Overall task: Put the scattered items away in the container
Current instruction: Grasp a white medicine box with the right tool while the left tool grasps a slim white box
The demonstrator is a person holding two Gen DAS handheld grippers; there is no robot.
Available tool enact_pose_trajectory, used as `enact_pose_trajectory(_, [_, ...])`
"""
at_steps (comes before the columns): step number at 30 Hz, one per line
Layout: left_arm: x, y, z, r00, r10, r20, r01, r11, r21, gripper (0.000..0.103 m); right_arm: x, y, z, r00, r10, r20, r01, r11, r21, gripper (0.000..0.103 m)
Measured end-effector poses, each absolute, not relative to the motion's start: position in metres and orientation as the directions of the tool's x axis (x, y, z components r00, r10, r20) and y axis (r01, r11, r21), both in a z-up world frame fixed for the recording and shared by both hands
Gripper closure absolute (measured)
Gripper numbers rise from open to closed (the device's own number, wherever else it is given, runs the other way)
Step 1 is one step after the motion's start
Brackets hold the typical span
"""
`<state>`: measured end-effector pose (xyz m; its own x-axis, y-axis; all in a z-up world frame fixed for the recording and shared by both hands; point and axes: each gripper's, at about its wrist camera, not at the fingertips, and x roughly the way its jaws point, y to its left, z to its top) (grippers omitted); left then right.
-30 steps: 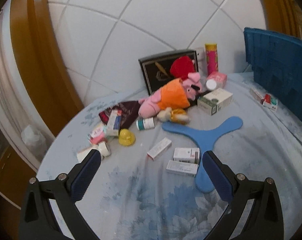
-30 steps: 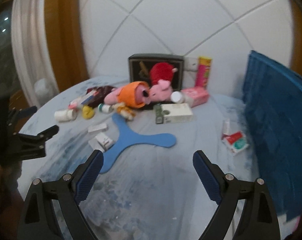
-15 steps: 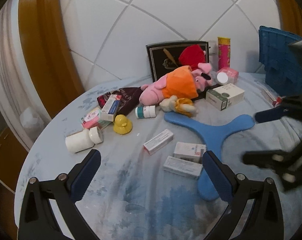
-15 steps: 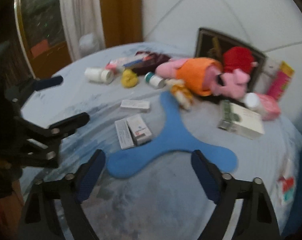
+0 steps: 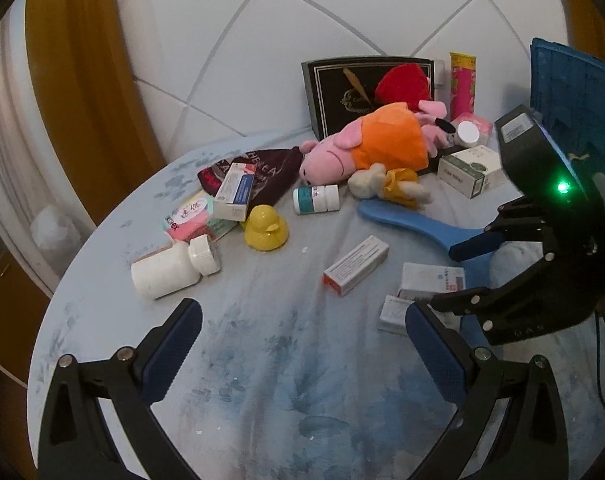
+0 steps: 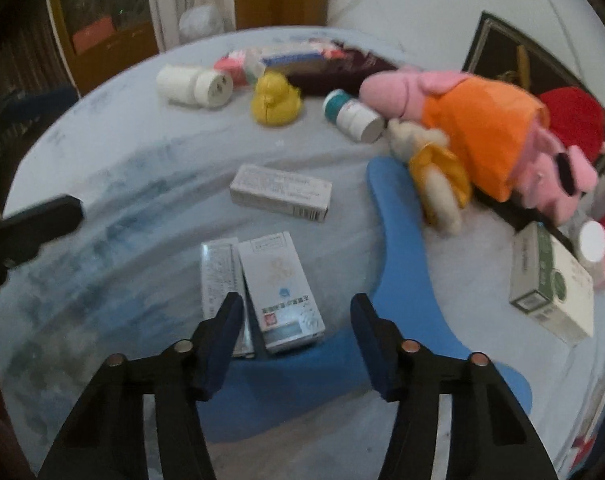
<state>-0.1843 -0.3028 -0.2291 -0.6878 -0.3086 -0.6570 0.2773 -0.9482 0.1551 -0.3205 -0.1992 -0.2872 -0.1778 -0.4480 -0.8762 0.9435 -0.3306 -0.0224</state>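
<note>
Scattered items lie on a round table with a pale blue cloth (image 5: 262, 360). My right gripper (image 6: 296, 308) points down over a white medicine box (image 6: 280, 292), which lies between its closing jaws; the pads do not touch it. A second flat box (image 6: 216, 276) lies beside it, partly under the left finger. Both boxes rest against a blue boomerang (image 6: 406, 240). My left gripper (image 5: 302, 316) hangs open above bare cloth at the table's near side. In the left wrist view the right gripper (image 5: 462, 272) stands over the same box (image 5: 430, 280). A blue crate (image 5: 574, 92) stands at the far right.
A long white box (image 5: 356, 266), a yellow duck (image 5: 266, 228), a white bottle (image 5: 166, 268) and a small teal-capped bottle (image 5: 316, 199) lie mid-table. A pink pig plush (image 5: 382, 144), a black framed picture (image 5: 342, 92) and a green-white carton (image 5: 470, 168) crowd the back.
My right gripper swung left and down over the two white boxes while its jaws narrowed. My left gripper sank a little closer to the table and stayed open.
</note>
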Motion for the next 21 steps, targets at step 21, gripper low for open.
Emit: enact_pose_trajectory(21, [-0.315, -0.323, -0.299, -0.583, 0.042, -0.811, -0.206, -0.974, 0.098, 0.028, -0.327, -0.176, -0.283, -0.209, -0.444, -0.872, 0.896, -0.444, 0.011, 0.072])
